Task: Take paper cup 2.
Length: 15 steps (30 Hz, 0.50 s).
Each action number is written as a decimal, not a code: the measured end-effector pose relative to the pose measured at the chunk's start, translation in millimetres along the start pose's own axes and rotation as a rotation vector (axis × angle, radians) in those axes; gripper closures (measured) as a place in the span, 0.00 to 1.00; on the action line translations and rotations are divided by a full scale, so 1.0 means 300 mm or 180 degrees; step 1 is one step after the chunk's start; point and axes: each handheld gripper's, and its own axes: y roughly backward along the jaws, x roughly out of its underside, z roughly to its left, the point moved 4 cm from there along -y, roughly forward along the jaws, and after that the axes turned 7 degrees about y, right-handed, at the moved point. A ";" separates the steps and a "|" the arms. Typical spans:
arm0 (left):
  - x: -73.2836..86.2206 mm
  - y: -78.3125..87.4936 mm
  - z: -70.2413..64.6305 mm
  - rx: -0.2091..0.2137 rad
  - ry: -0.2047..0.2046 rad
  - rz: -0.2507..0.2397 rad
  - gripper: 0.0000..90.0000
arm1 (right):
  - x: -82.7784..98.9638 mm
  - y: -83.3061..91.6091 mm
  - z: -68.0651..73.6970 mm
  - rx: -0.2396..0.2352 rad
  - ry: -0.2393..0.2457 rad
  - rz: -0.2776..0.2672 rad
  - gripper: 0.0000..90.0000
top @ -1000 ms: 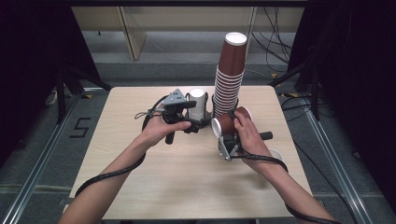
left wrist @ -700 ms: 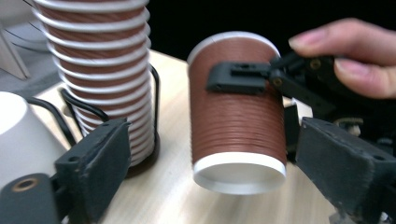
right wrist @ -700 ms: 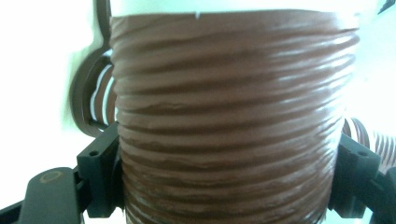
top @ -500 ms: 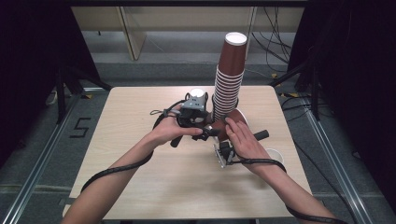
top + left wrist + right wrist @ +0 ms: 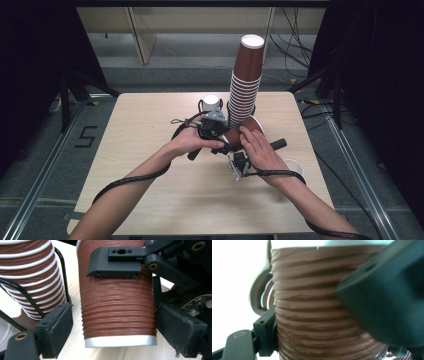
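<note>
Up close, cup (image 5: 117, 312) between fingers (image 5: 56, 332)

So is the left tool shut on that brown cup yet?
Open. The left tool has just been closing its jaws with the brown cup between them, but a gap shows beside one pad.

Even overhead light is falling on the tabletop (image 5: 150, 200) in the high view, leaving it bright while the surroundings beyond its edges are sinking into near black. Only soft, short shadows are lying under the forearms. In the left gripper view the ribbed brown cup (image 5: 117, 305) is showing sharp and evenly lit. In the right gripper view the cup is sitting too close, so its ribs are blurring, a dark blurred shape is smearing across the right side, and the background is blowing out to white.
</note>
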 end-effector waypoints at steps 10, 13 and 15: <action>0.010 -0.020 0.000 0.0022 -0.0013 0.0077 0.19 | -0.021 0.002 -0.012 0.0052 0.0024 -0.0077 0.20; 0.013 -0.024 0.001 0.0016 0.0018 0.0092 0.20 | -0.028 0.000 -0.019 0.0072 0.0115 -0.0131 0.20; 0.014 -0.025 0.001 0.0013 0.0018 0.0090 0.20 | -0.028 -0.002 -0.021 0.0076 0.0173 -0.0140 0.20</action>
